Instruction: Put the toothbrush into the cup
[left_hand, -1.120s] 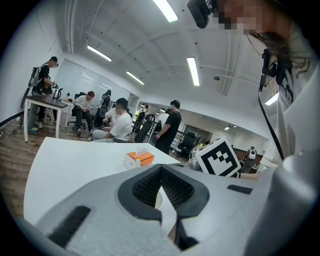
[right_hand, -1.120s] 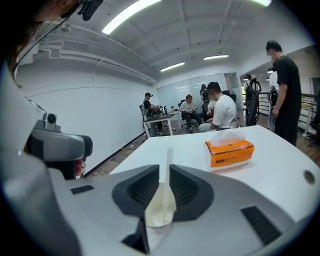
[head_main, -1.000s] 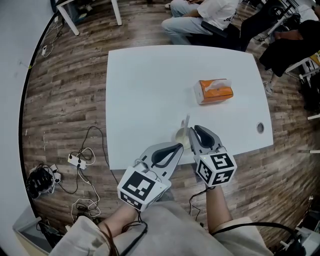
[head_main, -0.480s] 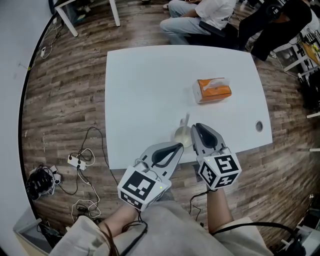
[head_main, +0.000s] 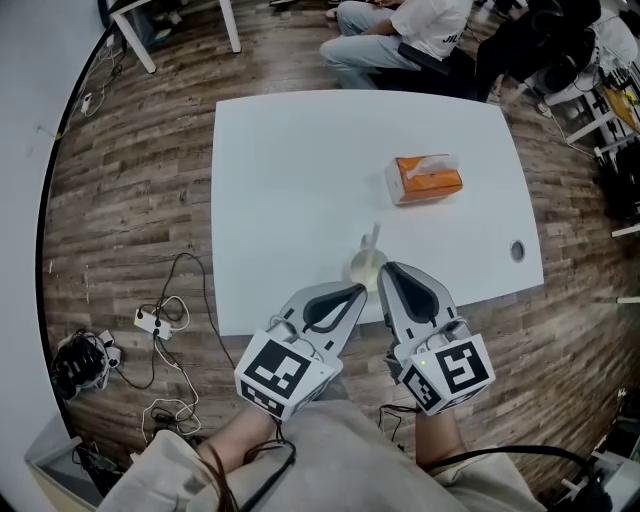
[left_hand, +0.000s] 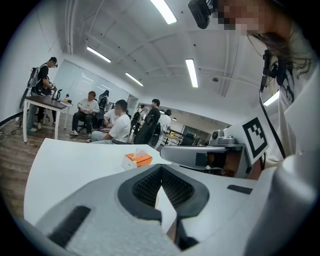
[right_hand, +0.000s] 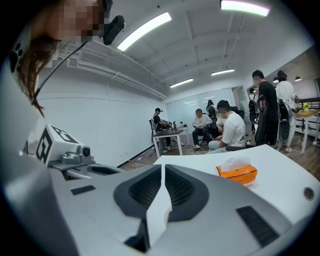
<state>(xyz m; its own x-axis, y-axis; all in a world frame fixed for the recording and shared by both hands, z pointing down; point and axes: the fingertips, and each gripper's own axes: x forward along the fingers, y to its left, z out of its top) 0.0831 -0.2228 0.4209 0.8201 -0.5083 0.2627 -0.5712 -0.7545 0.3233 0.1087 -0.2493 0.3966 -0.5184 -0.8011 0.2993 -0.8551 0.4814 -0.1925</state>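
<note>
Left gripper (head_main: 356, 292) and right gripper (head_main: 385, 271) fingers closed, empty; right one partly hides cup (head_main: 364, 267), toothbrush (head_main: 373, 240) inside.

One table (head_main: 290, 180), one cup (head_main: 365, 268), one toothbrush (head_main: 373, 241), one tissue box (head_main: 428, 181), two grippers (head_main: 357, 291) (head_main: 386, 269).

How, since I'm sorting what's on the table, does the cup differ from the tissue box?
The cup is round and pale; the tissue box is rectangular and orange. The cup stands by the table's near edge, just ahead of the right gripper; the tissue box lies farther in. A slim toothbrush sticks up from the cup; white tissue pokes from the box. Both rest on the white table.
</note>
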